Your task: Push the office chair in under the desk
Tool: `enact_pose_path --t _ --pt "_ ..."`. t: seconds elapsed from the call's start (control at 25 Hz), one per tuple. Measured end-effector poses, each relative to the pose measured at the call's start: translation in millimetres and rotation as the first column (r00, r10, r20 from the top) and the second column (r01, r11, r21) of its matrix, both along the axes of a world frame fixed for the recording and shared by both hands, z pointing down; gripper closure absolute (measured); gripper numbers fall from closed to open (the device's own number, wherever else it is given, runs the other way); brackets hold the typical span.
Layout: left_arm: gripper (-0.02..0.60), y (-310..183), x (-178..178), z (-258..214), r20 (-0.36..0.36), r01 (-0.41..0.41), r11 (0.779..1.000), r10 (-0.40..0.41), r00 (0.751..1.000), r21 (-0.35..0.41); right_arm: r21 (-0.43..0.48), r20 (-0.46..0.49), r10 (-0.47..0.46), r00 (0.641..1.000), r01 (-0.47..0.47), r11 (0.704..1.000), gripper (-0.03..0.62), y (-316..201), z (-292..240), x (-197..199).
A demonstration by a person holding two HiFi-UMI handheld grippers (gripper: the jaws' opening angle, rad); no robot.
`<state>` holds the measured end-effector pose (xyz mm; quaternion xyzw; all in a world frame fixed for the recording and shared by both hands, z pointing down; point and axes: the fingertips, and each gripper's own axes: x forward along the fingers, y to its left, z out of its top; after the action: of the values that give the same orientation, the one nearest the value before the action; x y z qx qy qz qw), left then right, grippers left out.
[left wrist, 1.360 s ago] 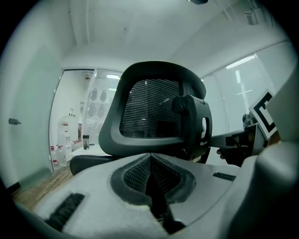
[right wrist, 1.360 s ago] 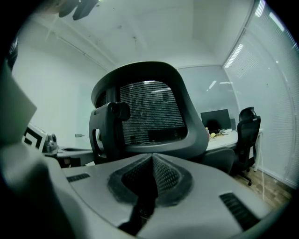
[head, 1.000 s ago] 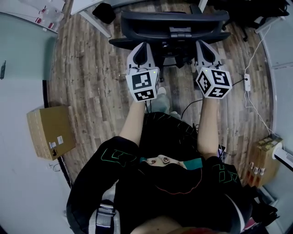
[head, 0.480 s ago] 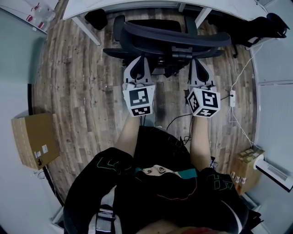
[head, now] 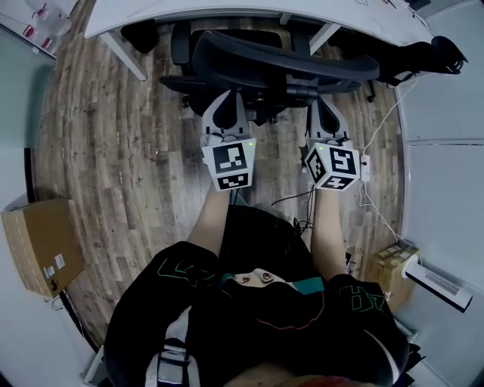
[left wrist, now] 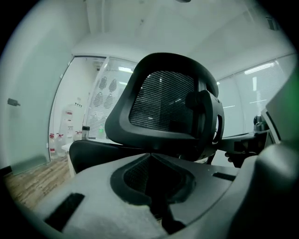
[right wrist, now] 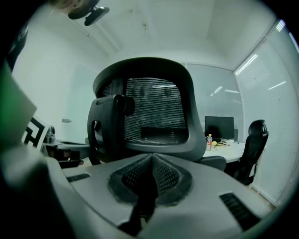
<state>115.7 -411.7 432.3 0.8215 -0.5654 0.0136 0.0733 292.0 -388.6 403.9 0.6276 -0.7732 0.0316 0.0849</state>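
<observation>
A black mesh-back office chair (head: 283,64) stands at the top of the head view, its seat partly beneath the edge of the white desk (head: 227,9). My left gripper (head: 227,102) and right gripper (head: 324,107) reach forward side by side, tips at the rear of the chair's backrest. Both are shut with nothing between the jaws. In the left gripper view the chair back (left wrist: 163,112) looms just beyond the closed left gripper (left wrist: 152,161). The right gripper view shows the same backrest (right wrist: 149,112) close over the closed right gripper (right wrist: 152,161). Contact with the chair is hidden under the backrest's top edge.
A cardboard box (head: 34,246) sits on the wood floor at the left. A white power strip (head: 365,168) with cables lies right of my right gripper. Another black chair (head: 423,57) stands at the upper right. Small boxes (head: 389,264) are at the lower right. A desk leg (head: 121,53) slants at the upper left.
The chair has rolled forward toward the desk, whose white edge has come into view. Both shut grippers and the person have followed it forward.
</observation>
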Motion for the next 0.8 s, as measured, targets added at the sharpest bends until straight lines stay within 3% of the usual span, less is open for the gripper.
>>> enact_pose_path --t 0.44,0.72,0.8 --pt "0.574 -68.1 -5.4 -7.1 0.004 -0.023 0.999 0.023 1.000 -0.046 -0.073 -0.053 -0.033 0.998 0.029 0.997 0.588 -76.3 2.8 -5.9" --pt "0.572 -118.1 -10.2 -7.8 -0.002 -0.021 0.999 0.021 1.000 -0.037 -0.052 -0.019 -0.054 0.998 0.053 0.997 0.588 -124.4 2.2 -10.7" --pt "0.572 -132.8 -11.8 -7.0 0.006 -0.007 0.999 0.007 1.000 -0.037 -0.047 -0.050 -0.060 0.997 0.057 0.997 0.588 -138.5 3.6 -12.3"
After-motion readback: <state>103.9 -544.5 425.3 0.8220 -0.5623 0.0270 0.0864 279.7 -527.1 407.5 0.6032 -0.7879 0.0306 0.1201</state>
